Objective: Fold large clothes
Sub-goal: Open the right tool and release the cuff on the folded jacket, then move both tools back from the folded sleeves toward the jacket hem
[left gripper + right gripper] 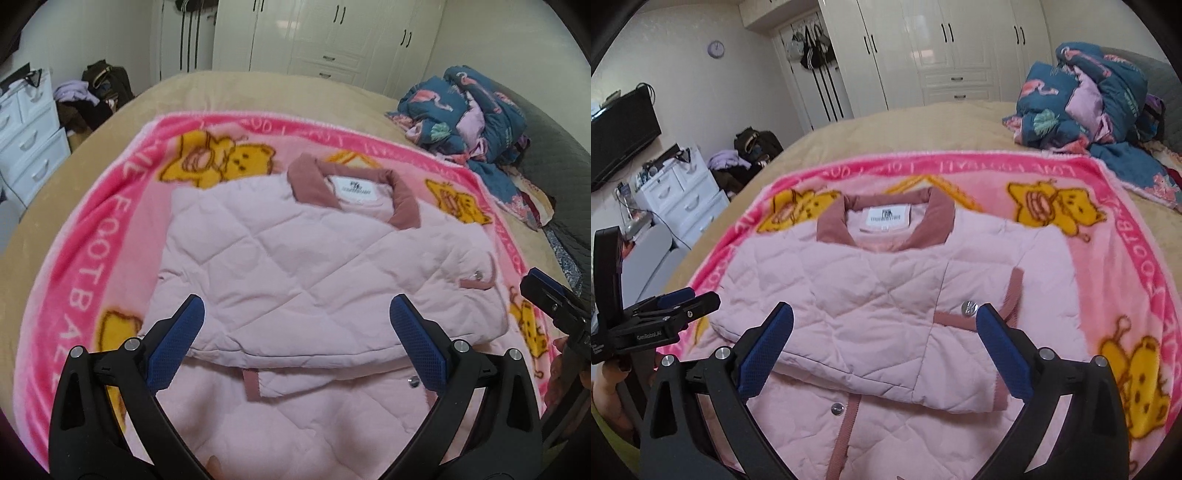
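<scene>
A pale pink quilted jacket (pixel 295 258) with a dusty rose collar (pixel 314 181) lies on a pink cartoon blanket (pixel 96 229) on the bed. It also shows in the right wrist view (pixel 879 295), with both sleeves folded across its front. My left gripper (pixel 295 314) is open and empty, hovering above the folded sleeves near the jacket's lower part. My right gripper (pixel 884 321) is open and empty above the same area. The left gripper shows at the left edge of the right wrist view (pixel 676 306).
A heap of blue floral bedding (pixel 1086 96) lies at the far right of the beige bed (pixel 886 129). White drawers (pixel 683 195), a dark bag (pixel 757 144) and a wardrobe (pixel 942 48) stand beyond the bed.
</scene>
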The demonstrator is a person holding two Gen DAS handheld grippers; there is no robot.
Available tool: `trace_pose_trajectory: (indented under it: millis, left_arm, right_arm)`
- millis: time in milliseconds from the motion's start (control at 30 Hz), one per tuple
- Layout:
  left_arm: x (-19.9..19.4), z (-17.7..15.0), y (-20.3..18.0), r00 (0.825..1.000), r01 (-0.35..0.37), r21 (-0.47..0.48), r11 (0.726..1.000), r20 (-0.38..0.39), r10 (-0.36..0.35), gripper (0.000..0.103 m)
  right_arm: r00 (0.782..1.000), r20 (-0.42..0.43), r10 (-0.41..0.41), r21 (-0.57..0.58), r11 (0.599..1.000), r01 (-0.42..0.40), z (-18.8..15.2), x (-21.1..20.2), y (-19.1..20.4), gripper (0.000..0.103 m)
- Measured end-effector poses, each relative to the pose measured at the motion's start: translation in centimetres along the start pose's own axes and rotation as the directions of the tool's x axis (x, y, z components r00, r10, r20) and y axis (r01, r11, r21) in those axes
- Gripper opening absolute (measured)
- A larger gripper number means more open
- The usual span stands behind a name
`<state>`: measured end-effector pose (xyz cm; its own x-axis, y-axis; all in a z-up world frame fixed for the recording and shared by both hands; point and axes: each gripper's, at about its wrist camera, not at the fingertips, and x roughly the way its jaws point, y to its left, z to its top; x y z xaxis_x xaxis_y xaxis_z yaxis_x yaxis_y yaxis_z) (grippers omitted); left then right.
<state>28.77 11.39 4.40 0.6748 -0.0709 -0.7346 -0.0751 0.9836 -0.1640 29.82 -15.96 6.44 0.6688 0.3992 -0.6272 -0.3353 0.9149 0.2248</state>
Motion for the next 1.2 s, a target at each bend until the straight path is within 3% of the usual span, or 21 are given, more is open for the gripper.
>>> trace_pose_trajectory:
  millis: [667,1200]
  left_arm:
    - [-8.3,0.0,-2.4,0.991,0.013,0.034,0.999,0.129,-0.017,0.095]
    - [-12.4,-2.1,-3.2,0.984,0.018,0.055,0.998,0.176,-0.027,0.095]
  right_arm:
    - [0.992,0.124,-0.010,-0.007,1.000,0.011,0.6,-8.8,0.6,0.099]
    - [0.983,0.186,-0.003,-0.021,1.000,0.007,-0.9,-14.6,1.3,0.099]
